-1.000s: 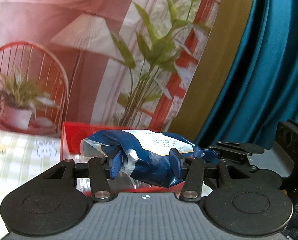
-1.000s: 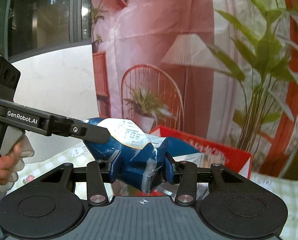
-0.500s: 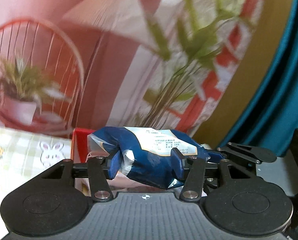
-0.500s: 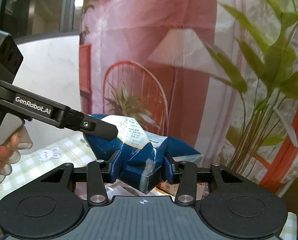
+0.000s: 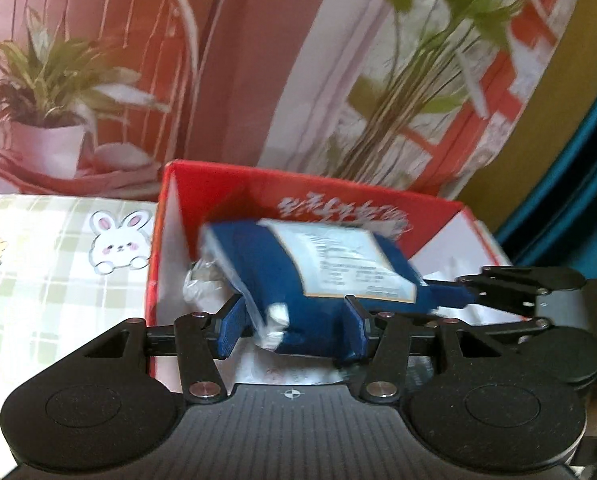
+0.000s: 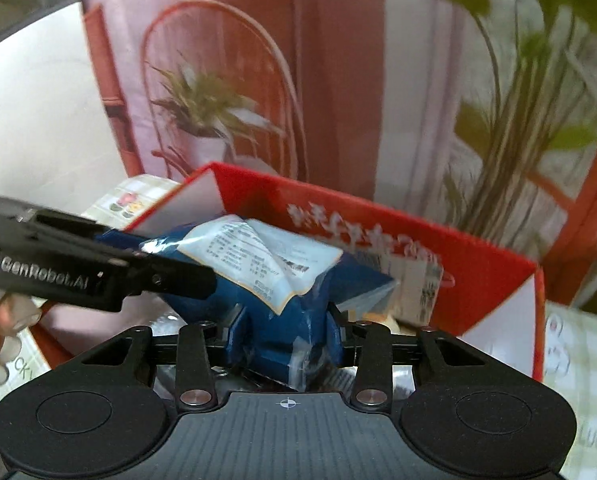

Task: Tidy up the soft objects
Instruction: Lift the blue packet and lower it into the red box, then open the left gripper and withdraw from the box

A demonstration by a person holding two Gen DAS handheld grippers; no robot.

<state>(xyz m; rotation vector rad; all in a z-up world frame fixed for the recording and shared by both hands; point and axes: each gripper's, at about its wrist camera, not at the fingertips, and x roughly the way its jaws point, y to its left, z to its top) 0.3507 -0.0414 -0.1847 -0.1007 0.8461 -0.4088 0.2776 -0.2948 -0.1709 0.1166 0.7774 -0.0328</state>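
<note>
"GenRobot.AI" on left gripper [image 6: 230,280]

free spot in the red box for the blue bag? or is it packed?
Bare white floor shows along the red box's left wall, beside the blue bag. The right-wrist view shows packets crowding the far right corner. Both the left gripper and right gripper clamp the bag.

Bunny-print checked tablecloth [image 5: 58,264], printed plant backdrop [image 5: 258,60], teal curtain [image 5: 578,184]
</note>
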